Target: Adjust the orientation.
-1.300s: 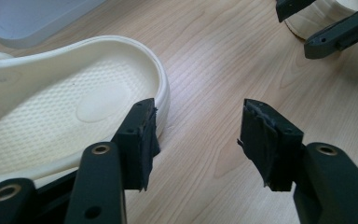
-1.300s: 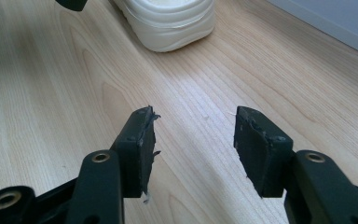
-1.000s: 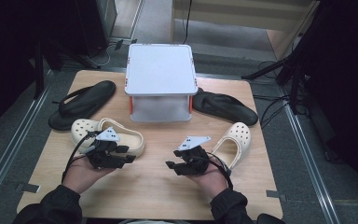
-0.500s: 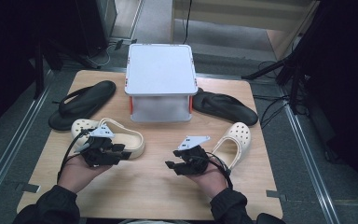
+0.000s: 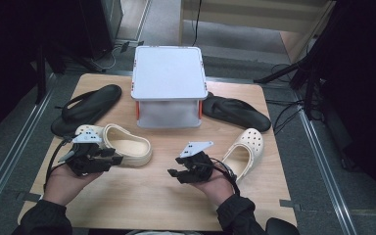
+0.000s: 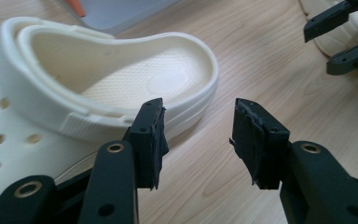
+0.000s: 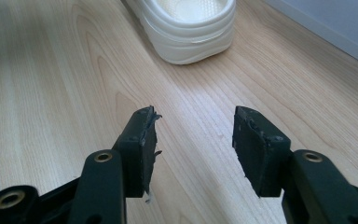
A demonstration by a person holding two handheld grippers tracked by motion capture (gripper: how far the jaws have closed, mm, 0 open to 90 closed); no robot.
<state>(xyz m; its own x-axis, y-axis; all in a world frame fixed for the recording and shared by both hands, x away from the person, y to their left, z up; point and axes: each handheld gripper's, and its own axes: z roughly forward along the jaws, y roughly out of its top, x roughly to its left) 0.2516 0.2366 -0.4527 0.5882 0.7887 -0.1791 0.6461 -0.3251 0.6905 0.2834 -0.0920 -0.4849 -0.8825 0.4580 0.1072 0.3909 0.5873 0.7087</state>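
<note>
left gripper (image 6: 198,140) sits released beside the cream clog (image 6: 74,93), jaws just widening again with nothing between them. right gripper (image 7: 193,149) hangs released above the bare counter (image 7: 51,70).

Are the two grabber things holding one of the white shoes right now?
No, nothing is held. The left gripper has open jaws beside the heel of the left cream clog, with only table between them. The right gripper is open over bare table.

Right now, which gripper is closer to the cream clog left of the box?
Left. The left gripper sits right beside the cream clog, jaws open with its heel rim just off one pad. The right gripper hovers farther off over bare table, open.
</note>
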